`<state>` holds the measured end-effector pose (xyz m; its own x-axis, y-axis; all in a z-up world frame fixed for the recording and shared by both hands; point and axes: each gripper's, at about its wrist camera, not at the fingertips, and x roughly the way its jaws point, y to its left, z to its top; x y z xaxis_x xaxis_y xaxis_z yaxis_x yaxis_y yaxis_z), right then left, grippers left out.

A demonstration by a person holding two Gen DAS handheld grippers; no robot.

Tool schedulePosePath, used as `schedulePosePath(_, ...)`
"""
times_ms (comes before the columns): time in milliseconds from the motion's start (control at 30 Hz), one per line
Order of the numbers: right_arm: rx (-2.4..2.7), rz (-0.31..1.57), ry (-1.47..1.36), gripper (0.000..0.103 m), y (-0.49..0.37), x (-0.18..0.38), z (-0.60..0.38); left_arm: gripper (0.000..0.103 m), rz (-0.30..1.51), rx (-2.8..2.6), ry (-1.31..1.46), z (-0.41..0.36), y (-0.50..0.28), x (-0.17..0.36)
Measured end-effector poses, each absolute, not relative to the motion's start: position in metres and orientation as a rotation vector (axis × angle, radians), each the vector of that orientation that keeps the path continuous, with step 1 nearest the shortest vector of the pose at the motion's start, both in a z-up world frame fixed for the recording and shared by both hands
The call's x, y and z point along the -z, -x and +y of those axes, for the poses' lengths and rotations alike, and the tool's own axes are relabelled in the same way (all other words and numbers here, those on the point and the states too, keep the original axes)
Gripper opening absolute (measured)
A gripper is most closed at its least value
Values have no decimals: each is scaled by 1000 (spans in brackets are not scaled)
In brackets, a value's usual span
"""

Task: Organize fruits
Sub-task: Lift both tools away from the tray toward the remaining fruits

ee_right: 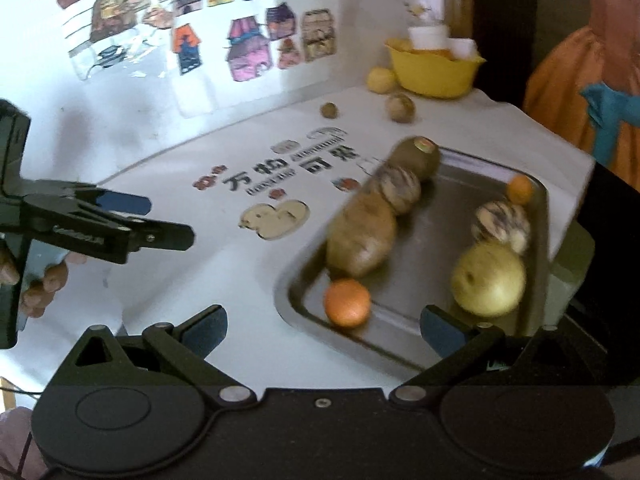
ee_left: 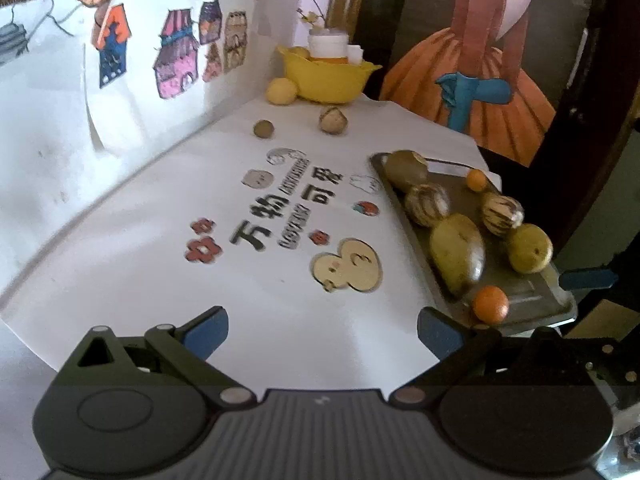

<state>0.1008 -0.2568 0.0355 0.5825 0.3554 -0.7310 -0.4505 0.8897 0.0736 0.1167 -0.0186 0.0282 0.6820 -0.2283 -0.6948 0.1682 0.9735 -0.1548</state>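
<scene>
Over the table (ee_left: pixel 160 248), both grippers gape downward.

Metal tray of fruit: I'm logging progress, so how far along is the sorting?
Done: seven fruits lie in the metal tray, among them a mango, a pear and an orange. In hand: nothing; the left gripper and right gripper are both open and empty. Left: three loose fruits by the yellow bowl, including a lemon.
</scene>
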Motion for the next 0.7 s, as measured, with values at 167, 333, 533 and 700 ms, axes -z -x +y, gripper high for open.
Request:
schedulePosePath(167, -511, 806, 163, 102, -119, -42, -242, 102, 790, 177, 48, -9, -133, -33)
schedulePosePath(333, -533, 775, 189, 102, -143, -49, -238, 102, 788, 125, 24, -2, -151, -35)
schedulePosePath(533, -514, 765, 182, 102, -197, -66, -237, 102, 751, 106, -4, -1, -180, -39)
schedulePosePath(700, -497, 765, 145, 102, -262, -74, -230, 102, 723, 129, 12, -1, -219, -39)
